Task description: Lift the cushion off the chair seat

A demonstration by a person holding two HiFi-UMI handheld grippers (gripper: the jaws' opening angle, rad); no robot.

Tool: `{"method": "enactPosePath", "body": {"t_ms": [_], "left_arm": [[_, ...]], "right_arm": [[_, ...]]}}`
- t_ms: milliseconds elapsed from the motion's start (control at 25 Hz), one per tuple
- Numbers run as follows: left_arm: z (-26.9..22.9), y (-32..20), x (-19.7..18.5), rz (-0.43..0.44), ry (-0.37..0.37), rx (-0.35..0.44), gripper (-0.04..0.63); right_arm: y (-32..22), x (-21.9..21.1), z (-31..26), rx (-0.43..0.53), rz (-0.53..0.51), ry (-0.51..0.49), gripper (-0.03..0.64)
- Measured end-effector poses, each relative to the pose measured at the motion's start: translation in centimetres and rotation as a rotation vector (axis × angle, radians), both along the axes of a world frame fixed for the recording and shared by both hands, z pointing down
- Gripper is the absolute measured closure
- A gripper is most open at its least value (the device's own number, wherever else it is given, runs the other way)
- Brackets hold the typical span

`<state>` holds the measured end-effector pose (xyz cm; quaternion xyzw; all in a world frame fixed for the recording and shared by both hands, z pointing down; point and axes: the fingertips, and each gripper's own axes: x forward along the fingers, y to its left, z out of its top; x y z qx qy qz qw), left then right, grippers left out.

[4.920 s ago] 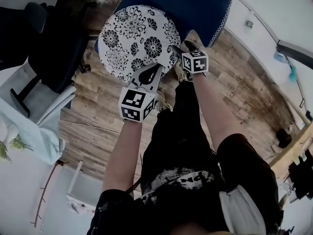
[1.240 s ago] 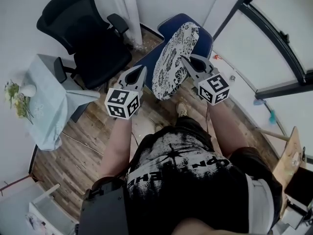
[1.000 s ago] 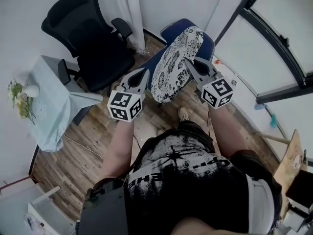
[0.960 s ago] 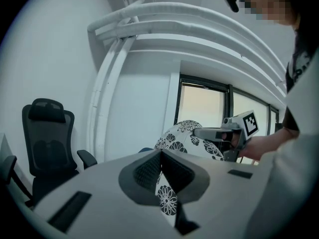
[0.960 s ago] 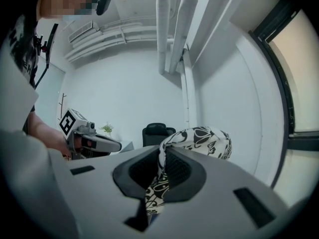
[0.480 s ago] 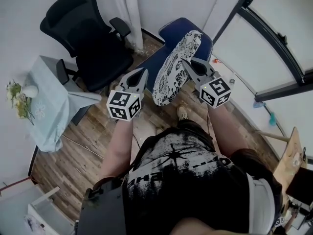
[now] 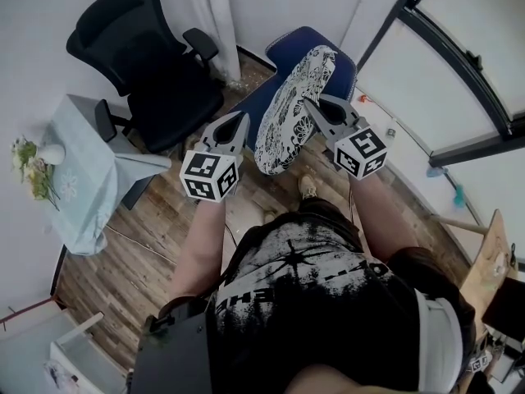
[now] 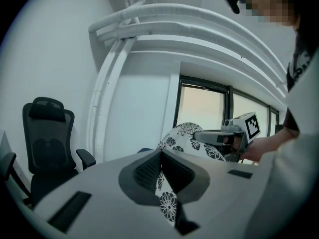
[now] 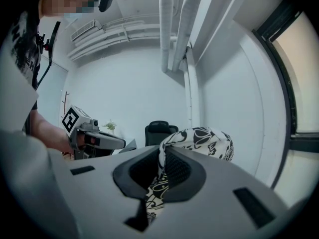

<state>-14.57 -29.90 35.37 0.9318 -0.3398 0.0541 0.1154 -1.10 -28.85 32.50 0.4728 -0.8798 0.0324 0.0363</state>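
cushion (image 7: pixel 294 109), earlier flat on the chair (image 7: pixel 343 60), now hangs clear, its edges pinched in the left gripper (image 7: pixel 243 119) and right gripper (image 7: pixel 311 104) jaws; lift looks done.

The head view is looking steeply down from above and behind the left claw (image 7: pixel 240 120) and right claw (image 7: pixel 310 105). Each gripper view is sitting close behind its own jaws, facing level along them. All three are sharing the round white black-flowered fabric cushion (image 7: pixel 291 109) between the claws and the black mesh office chair (image 7: pixel 139 64) beyond the left claw.
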Motion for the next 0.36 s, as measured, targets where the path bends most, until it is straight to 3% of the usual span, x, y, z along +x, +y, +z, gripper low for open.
{"method": "enactPosePath", "body": {"t_ms": [360], "left_arm": [[-0.03, 0.26, 0.86, 0.024, 0.004, -0.007, 0.583]], "right_arm": [[0.4, 0.24, 0.34, -0.015, 0.012, 0.0, 0.589]]}}
